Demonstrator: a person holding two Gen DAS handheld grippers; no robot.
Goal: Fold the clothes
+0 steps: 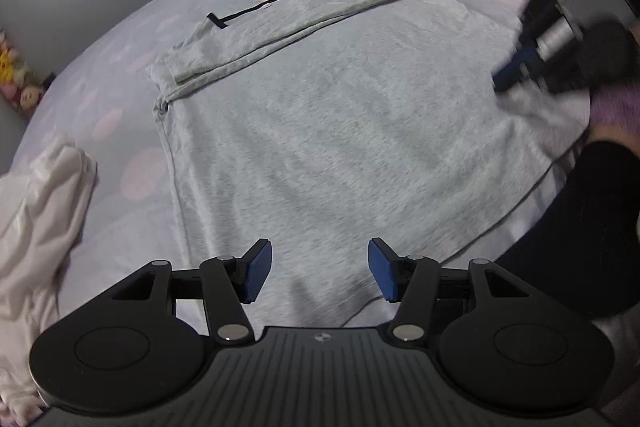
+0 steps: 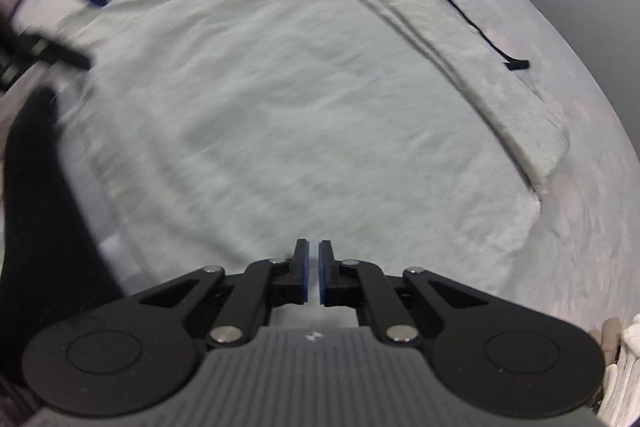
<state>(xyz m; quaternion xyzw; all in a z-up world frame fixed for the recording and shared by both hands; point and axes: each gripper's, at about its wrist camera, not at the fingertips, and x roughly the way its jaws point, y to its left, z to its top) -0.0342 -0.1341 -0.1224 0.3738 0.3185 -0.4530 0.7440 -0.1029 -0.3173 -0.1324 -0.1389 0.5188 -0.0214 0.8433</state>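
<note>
Your left gripper hovers with jaws apart over the grey T-shirt's near hem; your right gripper, nearly closed, holds nothing. Pinch both hem corners evenly, then carry them toward the black-trimmed collar.

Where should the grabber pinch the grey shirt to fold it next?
Probably the near hem of the grey shirt, coming in low from the near side with the left gripper. That edge lies flat and free, right below its open jaws; the sleeves are already folded in.
</note>
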